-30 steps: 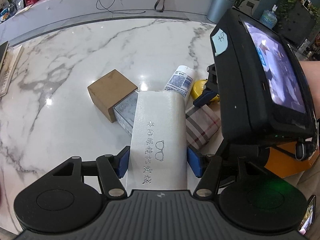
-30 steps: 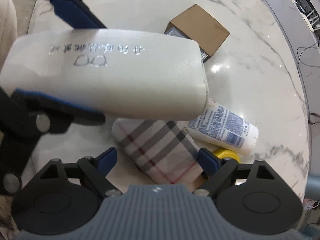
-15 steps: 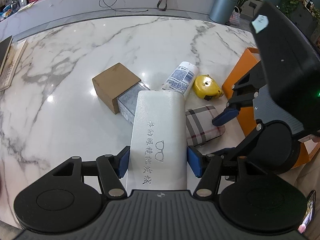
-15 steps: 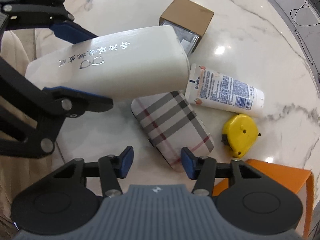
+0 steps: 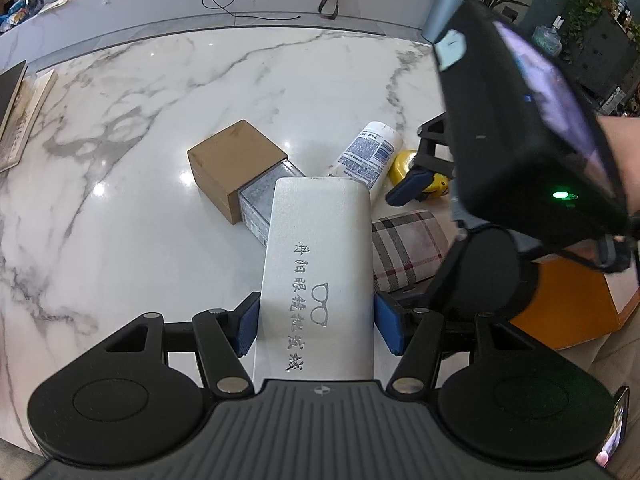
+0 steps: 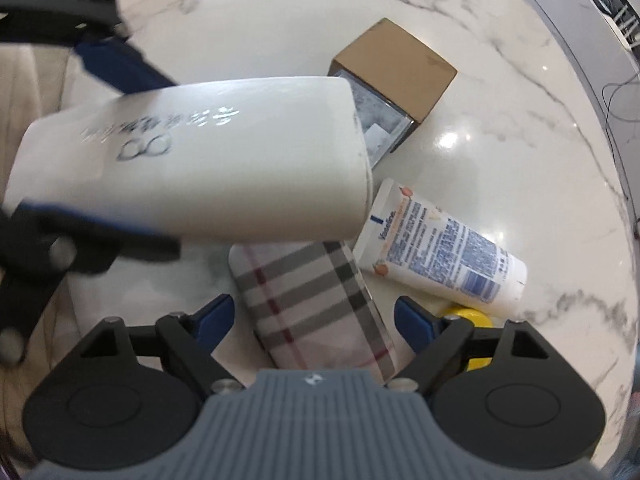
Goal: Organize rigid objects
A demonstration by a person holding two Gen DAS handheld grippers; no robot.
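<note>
Our left tongs (image 5: 316,322) clamped on white glasses case (image 5: 318,260) held above the table (image 5: 160,120), our right tongs (image 6: 314,322) opening wide astride plaid case (image 6: 312,304) lying on the table, pads clear of it, lotion tube (image 6: 440,256) just beside.

Tape measure (image 6: 466,316): mostly hidden behind the right gripper's finger and the lotion tube (image 6: 440,248); only yellow patches show.
Plaid case (image 5: 404,248): near end covered by the white glasses case (image 5: 318,276) and the right gripper's body.
Orange box (image 5: 568,304): largely blocked by the right gripper; shape unclear.
Cardboard box (image 6: 394,62): contents of its open end too blurred to tell.
Left gripper (image 6: 100,136): blurred in the right wrist view.
</note>
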